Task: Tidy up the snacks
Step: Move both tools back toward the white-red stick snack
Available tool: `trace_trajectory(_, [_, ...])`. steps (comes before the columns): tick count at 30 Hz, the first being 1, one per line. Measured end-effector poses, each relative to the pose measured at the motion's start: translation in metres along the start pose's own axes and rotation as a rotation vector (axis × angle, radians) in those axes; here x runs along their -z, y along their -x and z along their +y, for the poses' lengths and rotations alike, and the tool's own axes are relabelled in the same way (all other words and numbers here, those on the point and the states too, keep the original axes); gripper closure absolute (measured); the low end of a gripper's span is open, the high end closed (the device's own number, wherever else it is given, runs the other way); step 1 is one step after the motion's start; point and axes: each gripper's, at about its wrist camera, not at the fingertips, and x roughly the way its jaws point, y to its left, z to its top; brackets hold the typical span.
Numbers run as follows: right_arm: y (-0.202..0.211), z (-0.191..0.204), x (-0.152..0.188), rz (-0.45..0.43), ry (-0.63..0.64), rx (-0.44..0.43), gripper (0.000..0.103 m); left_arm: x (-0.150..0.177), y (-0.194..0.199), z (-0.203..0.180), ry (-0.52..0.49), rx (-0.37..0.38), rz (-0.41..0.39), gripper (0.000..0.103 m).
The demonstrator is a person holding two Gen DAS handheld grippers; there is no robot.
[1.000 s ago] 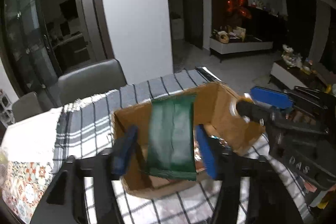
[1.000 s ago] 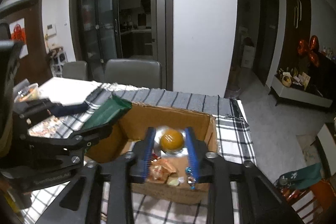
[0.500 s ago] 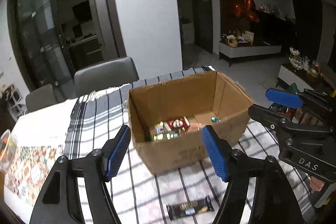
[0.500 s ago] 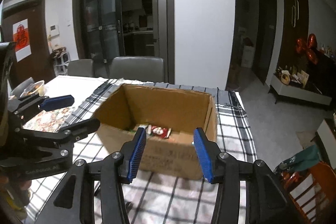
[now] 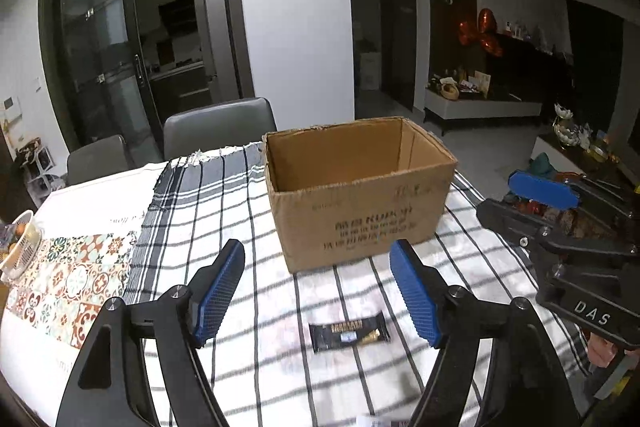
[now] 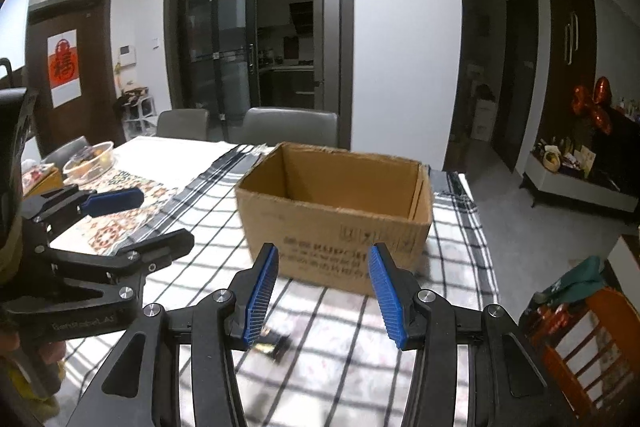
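1. Our left tool (image 5: 316,297) hangs wide open with nothing in it; a dark snack bar (image 5: 349,331) lies on the checked tabletop (image 5: 224,211) just beneath its fingers.
2. The cardboard box (image 5: 360,195) stands beyond both tools.
3. Our right tool (image 6: 322,293) also gapes, holding nothing.
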Motion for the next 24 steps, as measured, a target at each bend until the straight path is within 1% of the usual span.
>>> trace_trajectory(3, [0.008,0.007,0.014,0.015,0.011,-0.014,0.055,0.011,0.011,-0.002,0.013,0.014,0.004,0.028])
trace_trajectory(7, [0.017,0.012,0.031,0.037,0.014,-0.035,0.055,0.023,0.021,-0.009,0.006,0.010,0.014,0.028])
trace_trajectory(11, [0.022,0.012,0.047,0.059,0.003,-0.047,0.055,0.038,0.026,-0.014,0.004,0.015,0.051,0.026])
trace_trajectory(14, [0.021,0.016,0.059,0.086,0.006,-0.066,0.055,0.050,0.026,-0.017,0.000,-0.002,0.074,0.026])
trace_trajectory(18, [0.019,0.021,0.072,0.127,0.000,-0.094,0.055,0.069,0.024,-0.015,0.019,-0.001,0.118,0.026])
trace_trajectory(21, [0.015,0.027,0.083,0.160,0.006,-0.126,0.055,0.083,0.025,-0.016,0.015,-0.023,0.142,0.026])
trace_trajectory(24, [0.010,0.036,0.095,0.206,0.022,-0.165,0.055,0.095,0.026,-0.013,0.033,-0.042,0.174,0.026])
